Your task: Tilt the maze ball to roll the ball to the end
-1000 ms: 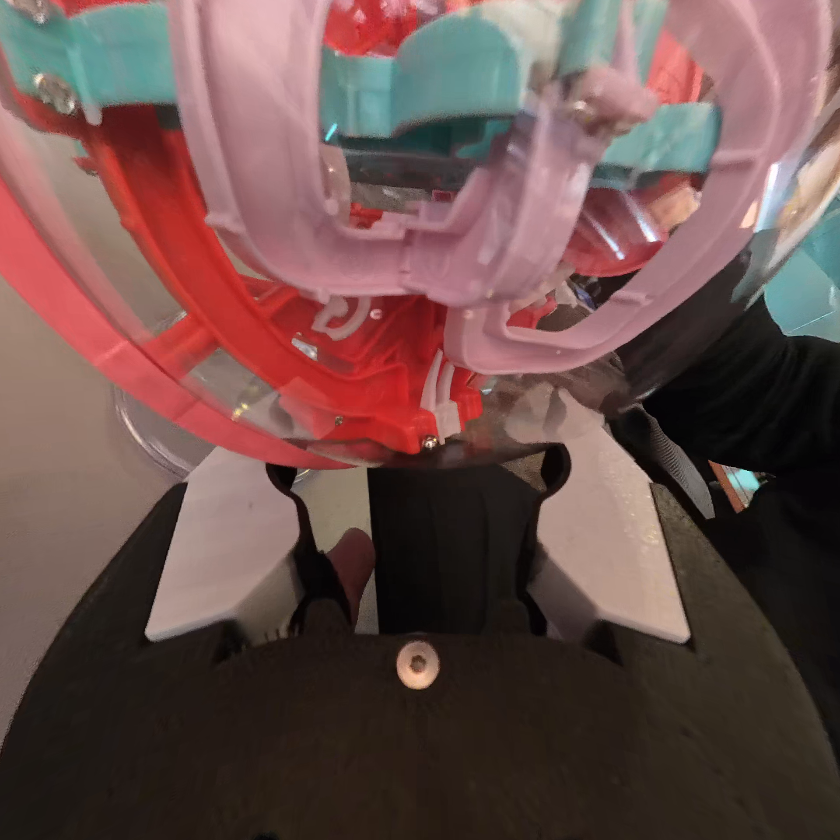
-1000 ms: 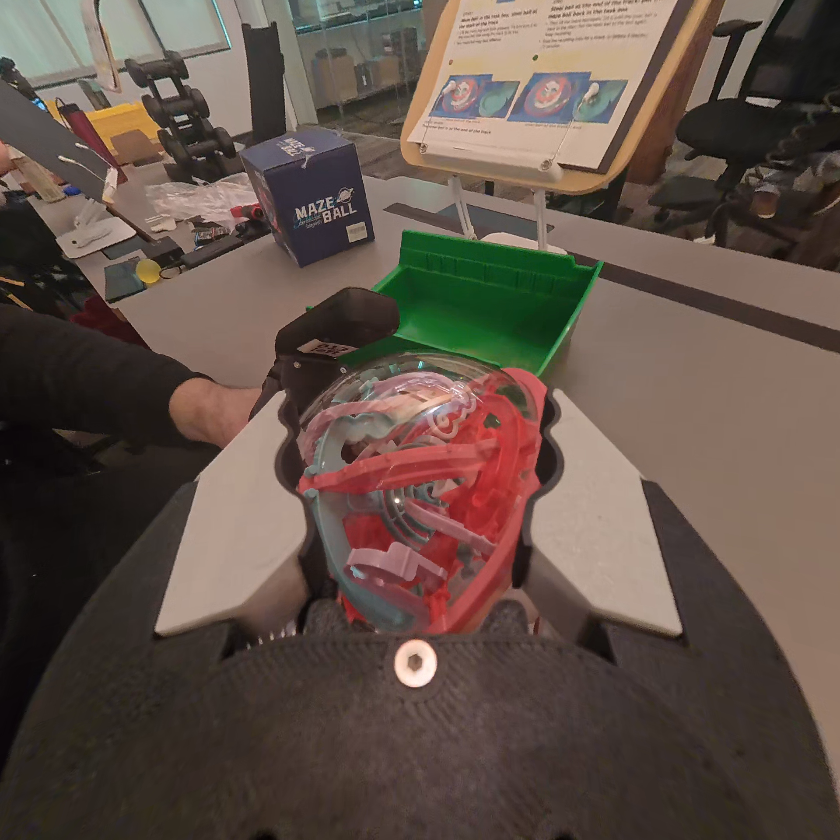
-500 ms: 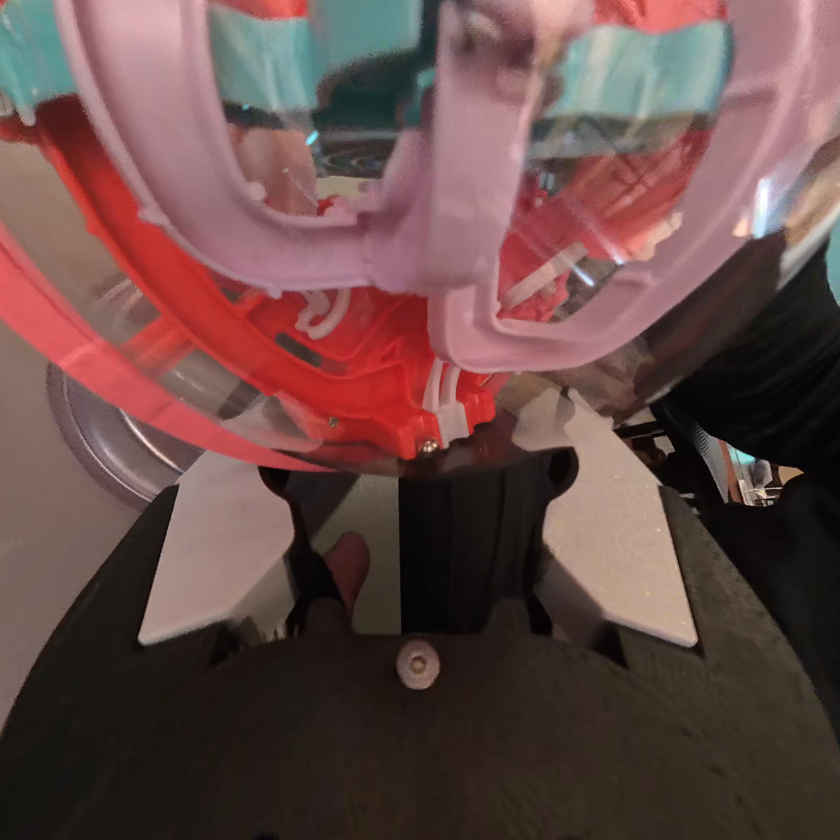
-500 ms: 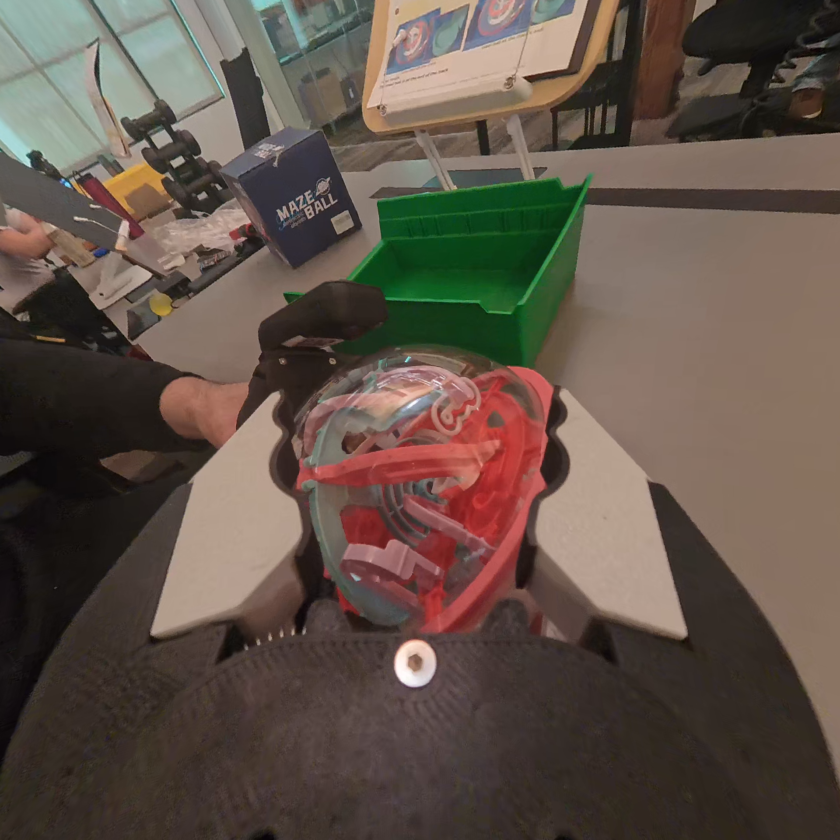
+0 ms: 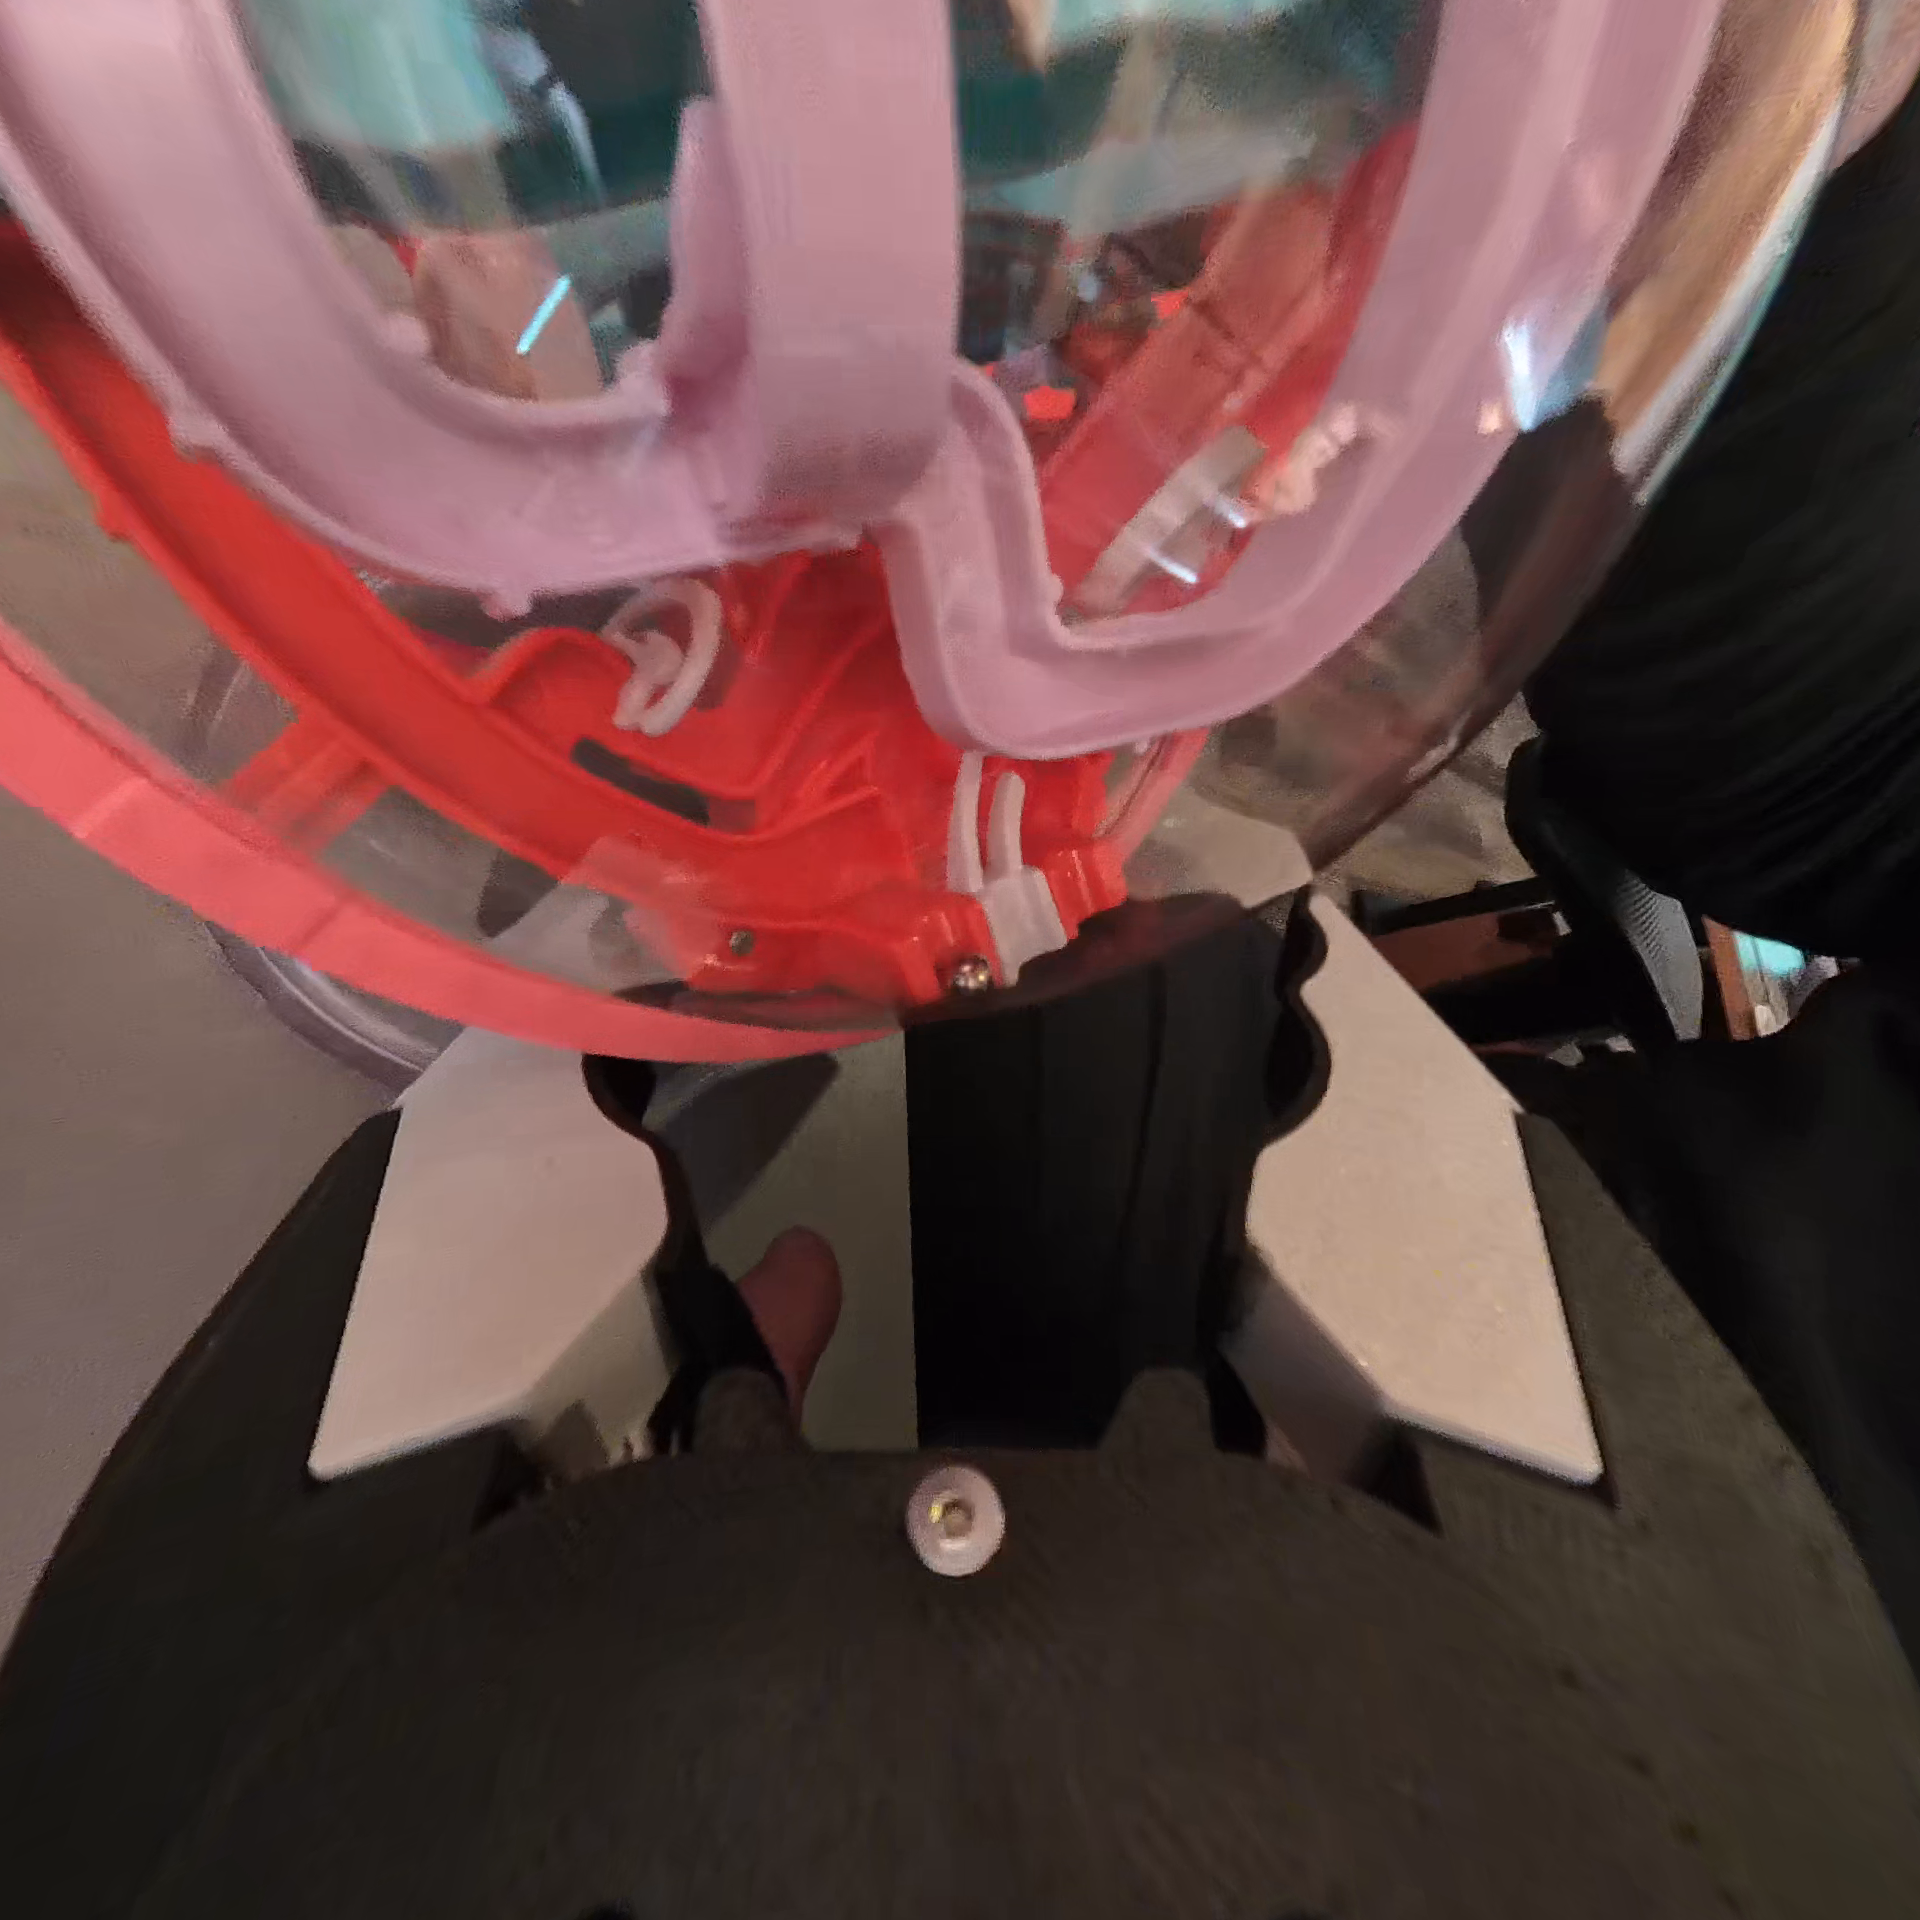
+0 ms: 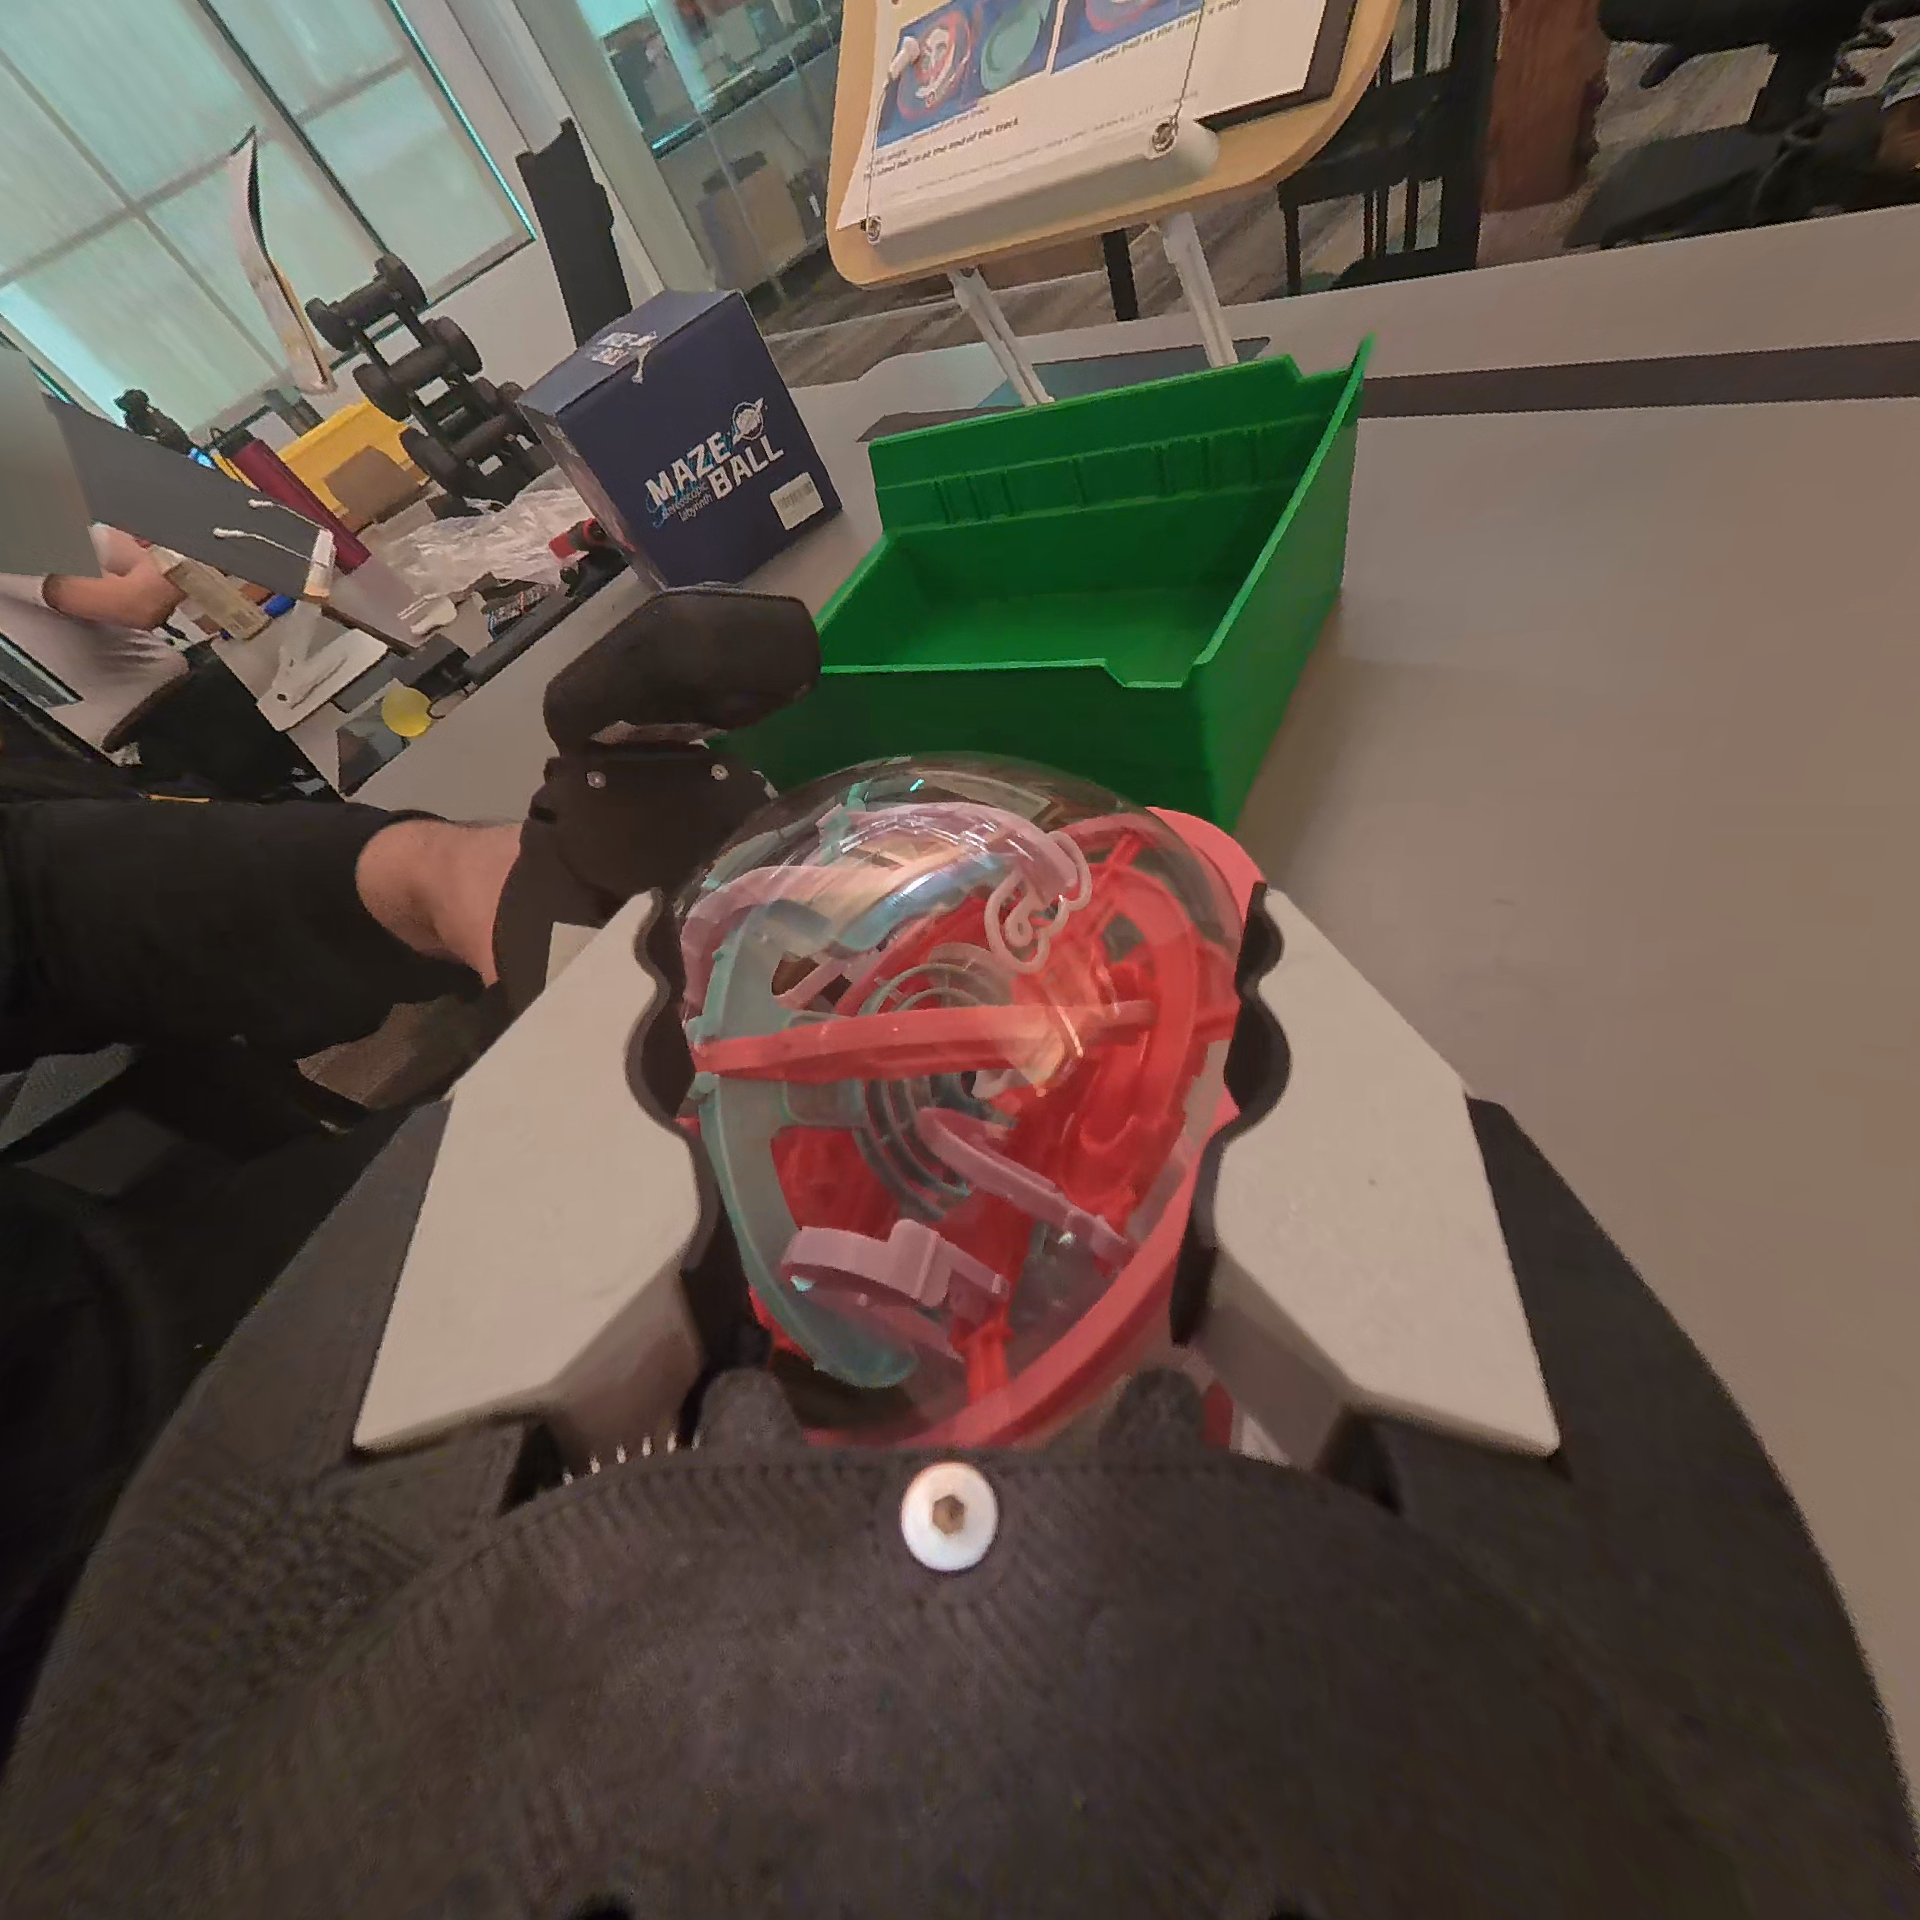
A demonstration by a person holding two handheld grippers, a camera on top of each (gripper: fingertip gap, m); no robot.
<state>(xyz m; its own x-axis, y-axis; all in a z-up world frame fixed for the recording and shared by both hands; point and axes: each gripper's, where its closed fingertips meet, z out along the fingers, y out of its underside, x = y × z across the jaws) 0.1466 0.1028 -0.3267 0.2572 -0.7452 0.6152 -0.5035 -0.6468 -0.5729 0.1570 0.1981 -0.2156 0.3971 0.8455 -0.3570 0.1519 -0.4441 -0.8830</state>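
**Maze ball cradled for tilting**

The right gripper [image 6: 956, 1049] pinches the maze ball [image 6: 956, 1091] between its notched fingers, lifted off the grey table [image 6: 1610, 831], probably so it can tilt freely. The left gripper [image 5: 951, 1049] stands spread, its tips just under the sphere's side. The green bin [image 6: 1091, 623] sits beyond

maze ball [image 6: 966, 1049]: glossy clear plastic shell, smooth red, pink and teal plastic tracks | right gripper [image 6: 956, 1039]: matt grey fingers, rough black body | bin [image 6: 1091, 623]: smooth green plastic | box [image 6: 691, 494]: blue cardboard | surface [image 6: 1610, 831]: matt grey
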